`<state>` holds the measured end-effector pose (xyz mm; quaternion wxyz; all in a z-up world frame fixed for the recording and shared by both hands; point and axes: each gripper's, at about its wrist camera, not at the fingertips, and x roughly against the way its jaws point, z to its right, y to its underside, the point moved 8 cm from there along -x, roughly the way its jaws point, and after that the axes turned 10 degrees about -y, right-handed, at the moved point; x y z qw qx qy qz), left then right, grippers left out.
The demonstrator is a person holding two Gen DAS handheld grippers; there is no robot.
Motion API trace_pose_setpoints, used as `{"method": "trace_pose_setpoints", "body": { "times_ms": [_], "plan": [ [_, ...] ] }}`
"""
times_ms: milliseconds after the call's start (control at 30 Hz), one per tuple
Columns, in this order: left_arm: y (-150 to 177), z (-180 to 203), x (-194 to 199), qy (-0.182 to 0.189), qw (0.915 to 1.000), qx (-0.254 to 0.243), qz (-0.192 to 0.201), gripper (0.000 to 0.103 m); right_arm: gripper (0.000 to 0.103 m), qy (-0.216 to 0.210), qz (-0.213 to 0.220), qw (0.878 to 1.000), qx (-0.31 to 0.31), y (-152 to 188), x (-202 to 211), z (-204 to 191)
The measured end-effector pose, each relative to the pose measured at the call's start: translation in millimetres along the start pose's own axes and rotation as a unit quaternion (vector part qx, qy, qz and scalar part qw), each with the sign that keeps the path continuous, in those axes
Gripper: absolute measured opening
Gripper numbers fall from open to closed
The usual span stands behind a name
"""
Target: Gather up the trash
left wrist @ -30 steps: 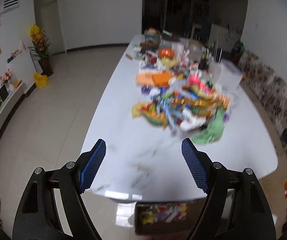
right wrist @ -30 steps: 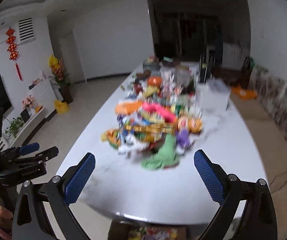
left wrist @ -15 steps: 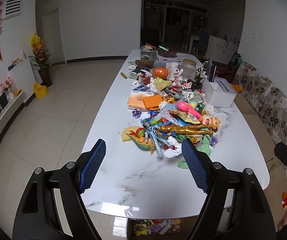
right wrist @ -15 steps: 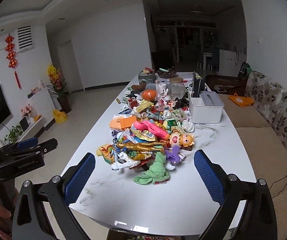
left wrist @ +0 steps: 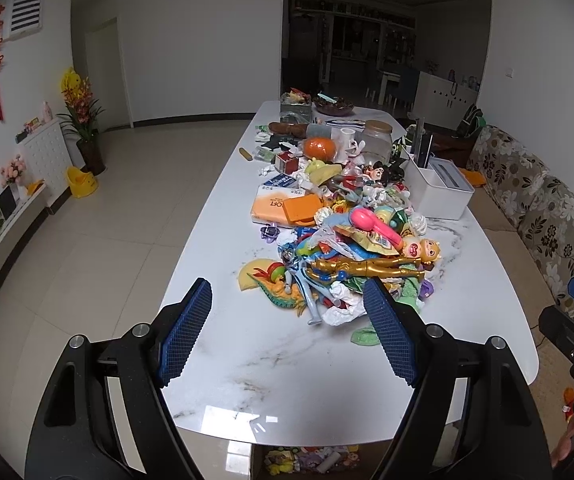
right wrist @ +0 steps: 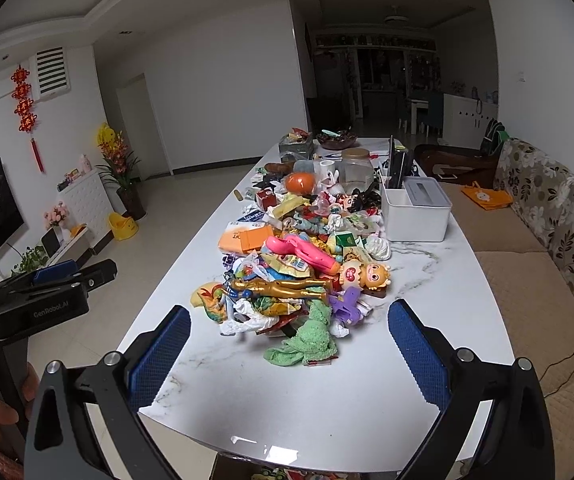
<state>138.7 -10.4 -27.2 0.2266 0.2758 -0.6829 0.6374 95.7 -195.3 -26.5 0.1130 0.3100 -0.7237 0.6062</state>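
Through my left wrist view, my left gripper (left wrist: 287,332) hangs over the near end of the white table (left wrist: 247,360), jaws spread wide with nothing between them, held back so I can survey before choosing. The trash lies mixed into one heap (left wrist: 343,256) mid-table: I count one gold figure (left wrist: 367,268), one pink toy (left wrist: 375,226); crumpled white scraps (left wrist: 341,314) sit nearest. From my right wrist view, my right gripper (right wrist: 289,350) is likewise open and empty, with one green cloth (right wrist: 311,340) at the heap's near edge and one white box (right wrist: 415,216) beyond.
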Motion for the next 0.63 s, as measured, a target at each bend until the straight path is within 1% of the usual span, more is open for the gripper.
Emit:
{"method": "trace_pose_setpoints", "body": {
  "times_ms": [300,367,467,633],
  "plan": [
    [-0.1,-1.4,0.3,-0.006,1.0000,0.000,0.003,0.077,0.098,-0.002,-0.010,1.000,-0.007,5.3,-4.0,3.4],
    [-0.2,0.4,0.2,-0.003,1.0000,-0.003,0.002,0.077,0.098,-0.003,-0.010,1.000,-0.008,5.8,-4.0,3.3],
    [-0.1,0.6,2.4,-0.009,0.9999,-0.006,0.007,0.084,0.098,-0.002,-0.010,1.000,-0.008,5.7,-3.8,3.4],
    [0.3,1.5,4.0,-0.009,0.9999,-0.007,0.007,0.085,0.098,-0.004,-0.010,1.000,-0.008,6.9,-3.5,3.7]
  ]
}}
